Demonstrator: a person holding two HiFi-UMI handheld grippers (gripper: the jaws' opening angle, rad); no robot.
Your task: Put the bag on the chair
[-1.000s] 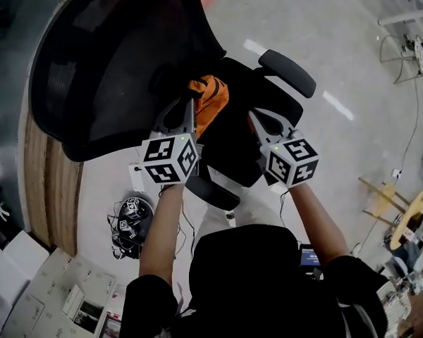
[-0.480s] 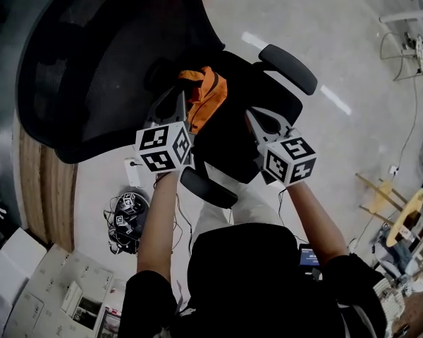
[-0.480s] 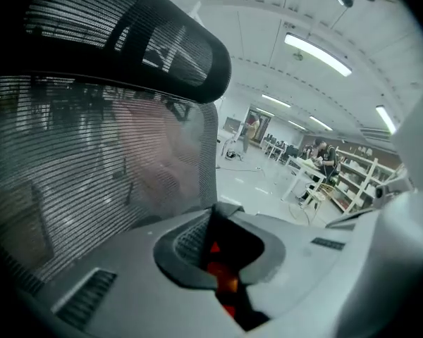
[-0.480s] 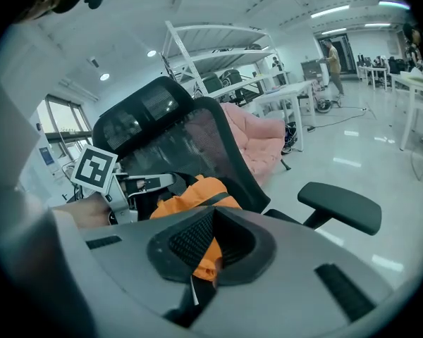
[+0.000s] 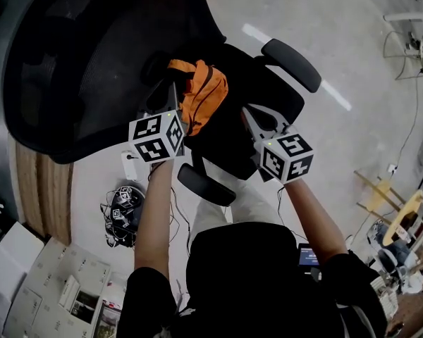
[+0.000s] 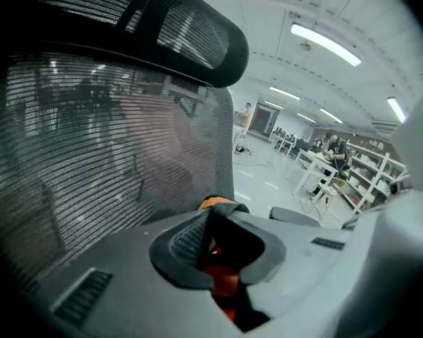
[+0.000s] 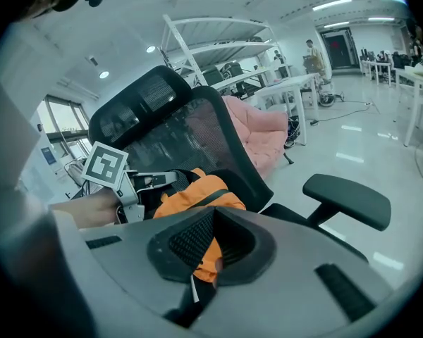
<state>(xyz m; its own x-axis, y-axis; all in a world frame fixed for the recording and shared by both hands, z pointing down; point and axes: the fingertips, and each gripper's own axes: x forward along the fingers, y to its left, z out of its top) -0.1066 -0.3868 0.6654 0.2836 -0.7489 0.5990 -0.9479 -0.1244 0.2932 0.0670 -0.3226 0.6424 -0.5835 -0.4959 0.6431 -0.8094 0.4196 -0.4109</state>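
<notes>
Between the jaws of the left gripper (image 6: 213, 220), orange cloth is pinched; they are closed hard on the bag (image 5: 201, 94) at its side nearest the backrest (image 5: 84, 62). The right gripper (image 7: 213, 224) is likewise clamped on a fold of orange cloth, with what may be a pale strap end beside it, though that part is too small to be sure. The bag hangs between the two grippers over the back edge of the seat (image 5: 233, 143) of the chair (image 5: 268, 97), close against the backrest and well inside the armrest (image 5: 290, 63). Whether its underside already touches the seat I cannot tell. It looks soft, light and floppy, so it will likely sag and fold; a strap or a thick seam seems the surest hold.
</notes>
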